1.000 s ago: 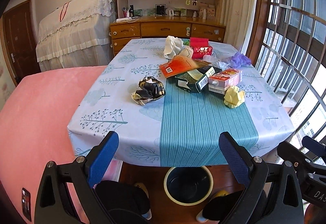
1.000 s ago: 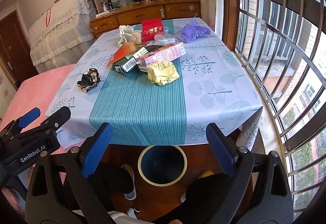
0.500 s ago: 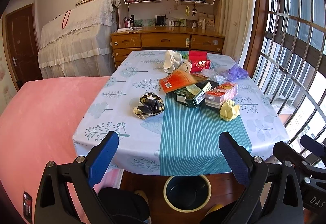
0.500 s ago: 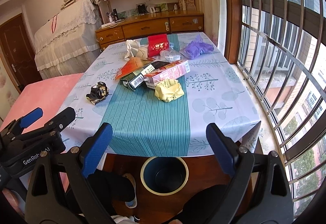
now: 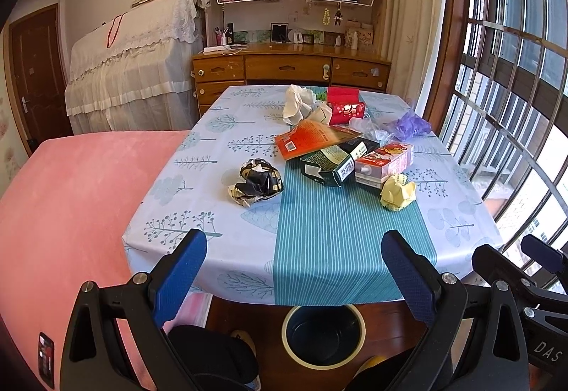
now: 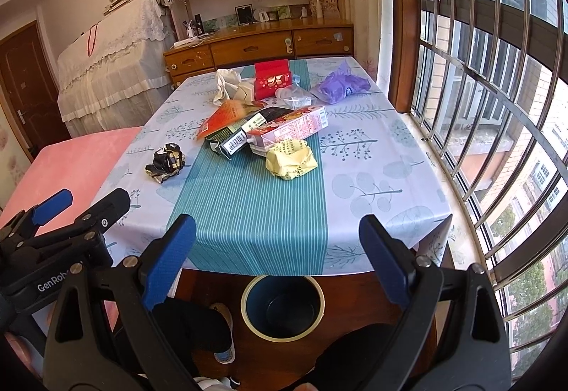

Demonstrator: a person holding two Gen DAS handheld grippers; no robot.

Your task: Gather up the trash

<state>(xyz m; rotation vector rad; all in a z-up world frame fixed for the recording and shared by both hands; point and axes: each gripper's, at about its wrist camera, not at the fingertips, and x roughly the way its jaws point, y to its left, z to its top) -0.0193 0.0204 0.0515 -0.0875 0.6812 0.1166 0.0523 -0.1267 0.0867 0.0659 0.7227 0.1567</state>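
Observation:
Trash lies on a table with a blue patterned cloth (image 5: 319, 249): a crumpled black-and-gold wrapper (image 5: 256, 180) (image 6: 166, 162), a crumpled yellow paper (image 5: 397, 193) (image 6: 291, 163), a dark green box (image 5: 330, 163), a pink carton (image 5: 385, 162) (image 6: 291, 130), an orange packet (image 5: 305, 139), a red box (image 5: 344, 107), white paper (image 5: 298, 103) and a purple bag (image 6: 340, 85). A dark bin (image 5: 323, 334) (image 6: 282, 305) stands on the floor under the near table edge. My left gripper (image 5: 294, 270) and right gripper (image 6: 277, 256) are open, empty, held before the table's near edge.
A pink sofa or bed (image 5: 64, 206) lies left of the table. A barred window (image 6: 497, 107) runs along the right. A wooden dresser (image 5: 291, 68) and bookshelves stand behind the table. A cloth-covered piano (image 5: 135, 71) is at back left.
Both grippers have drawn back and tilted up a little, so the table looks farther and more of the room shows. The trash has not moved.

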